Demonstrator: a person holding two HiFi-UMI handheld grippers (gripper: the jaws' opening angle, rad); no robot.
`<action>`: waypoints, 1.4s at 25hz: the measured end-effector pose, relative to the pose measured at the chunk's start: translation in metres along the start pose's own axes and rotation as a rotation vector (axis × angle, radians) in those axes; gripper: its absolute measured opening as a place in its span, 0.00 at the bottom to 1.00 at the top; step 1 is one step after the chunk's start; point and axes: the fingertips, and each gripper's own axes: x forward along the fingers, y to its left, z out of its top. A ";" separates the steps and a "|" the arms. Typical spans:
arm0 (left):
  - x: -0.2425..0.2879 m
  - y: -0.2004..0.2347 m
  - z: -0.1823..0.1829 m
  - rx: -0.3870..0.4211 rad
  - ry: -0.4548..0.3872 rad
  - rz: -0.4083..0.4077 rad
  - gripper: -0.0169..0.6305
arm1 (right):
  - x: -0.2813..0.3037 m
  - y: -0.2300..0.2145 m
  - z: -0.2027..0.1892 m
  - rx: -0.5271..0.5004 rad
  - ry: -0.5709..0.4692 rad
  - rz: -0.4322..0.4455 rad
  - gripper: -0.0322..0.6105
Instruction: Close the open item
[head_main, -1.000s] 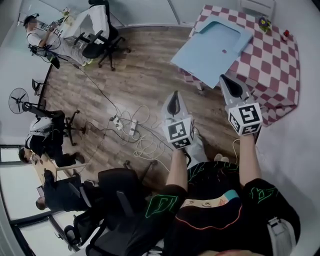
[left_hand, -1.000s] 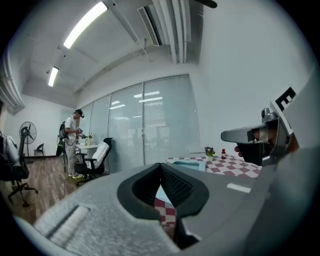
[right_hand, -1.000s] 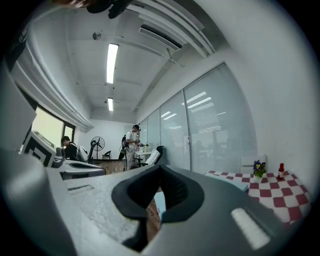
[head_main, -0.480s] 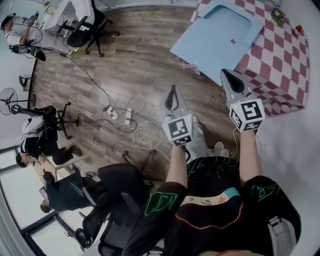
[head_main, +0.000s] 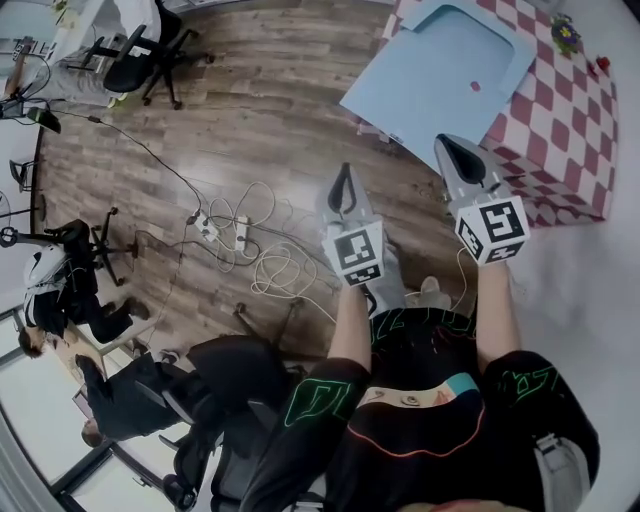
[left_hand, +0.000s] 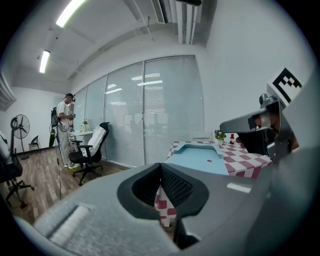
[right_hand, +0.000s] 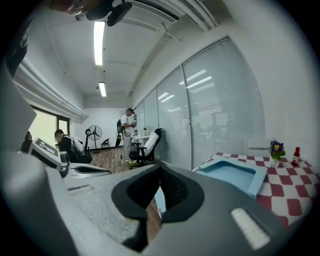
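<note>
Wood floor strewn with cables, red-checked tabletop ahead of us, pale blue open case overhanging the tabletop's near edge, we hold left gripper and right gripper beside that tabletop, jaws pressed together, empty.

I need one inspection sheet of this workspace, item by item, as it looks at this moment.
Surface: table with a red-and-white checked cloth.
Job's things: light-blue flat item with a raised rim lies on the table, overhanging its edge; untouched.
Clutter: small flower pot and small red bottle at the far side.
Grippers: left gripper and right gripper both shut, empty, in the air.
Cables: white cables and power strips loose on the wooden floor.
Surroundings: black office chairs; people at the left.
</note>
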 end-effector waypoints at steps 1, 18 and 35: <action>0.004 0.003 0.000 0.000 0.001 -0.009 0.04 | 0.004 0.001 0.002 -0.001 0.002 -0.004 0.05; 0.065 0.016 0.022 -0.015 -0.028 -0.171 0.04 | 0.044 -0.024 0.027 -0.024 0.013 -0.143 0.05; 0.163 0.005 0.059 0.154 0.009 -0.299 0.04 | 0.114 -0.108 0.037 0.119 -0.044 -0.256 0.05</action>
